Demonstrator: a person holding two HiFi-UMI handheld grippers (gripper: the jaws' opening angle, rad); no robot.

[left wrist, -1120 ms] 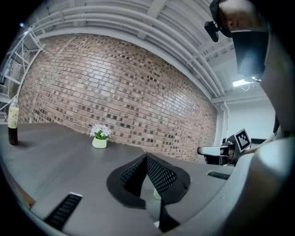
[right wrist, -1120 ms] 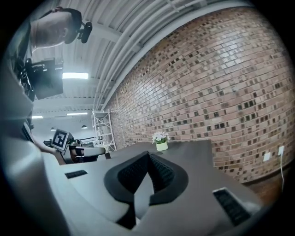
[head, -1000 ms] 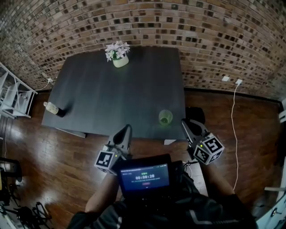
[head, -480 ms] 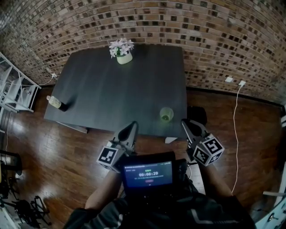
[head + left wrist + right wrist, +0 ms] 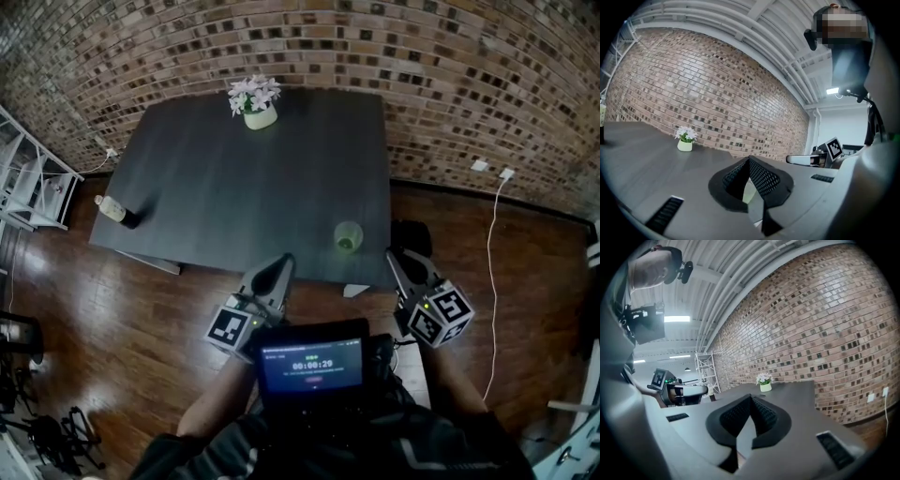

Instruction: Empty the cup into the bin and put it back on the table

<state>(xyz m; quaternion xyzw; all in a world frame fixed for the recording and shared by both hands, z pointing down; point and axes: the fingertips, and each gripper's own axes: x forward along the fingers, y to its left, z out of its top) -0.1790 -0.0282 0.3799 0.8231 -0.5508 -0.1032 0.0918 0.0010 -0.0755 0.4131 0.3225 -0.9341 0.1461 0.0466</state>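
Backdrop: brick wall (image 5: 450, 75) is curving behind a dark worktop (image 5: 234, 187), with wooden floor (image 5: 141, 328) lying all around.
Rack: white rack (image 5: 28, 183) is standing on the floor, well off to the left of the left tongs (image 5: 284, 262).
Bottle: bottle (image 5: 114, 212) is sitting at the worktop's left edge, ahead and well to the left of the left tongs.
Flowers: flower pot (image 5: 255, 101) is standing at the far edge, well ahead of the left tongs.
Left tongs: jaws are pressing together at their tips, gripping nothing, and hovering at the worktop's near edge.
Screen: lit screen (image 5: 311, 364) is glowing behind and between both tongs.
Cup: green cup (image 5: 348, 236) is standing upright near the worktop's near right corner, ahead of and between the tongs, nearer the right tongs (image 5: 392, 255); neither is touching it.
Right tongs: jaws are closing fully on each other, empty, just off that corner.
Floor object: dark object (image 5: 412, 236) is sitting just ahead of the right tongs.
Cable: white cable (image 5: 489, 262) is trailing down the floor, well to their right.
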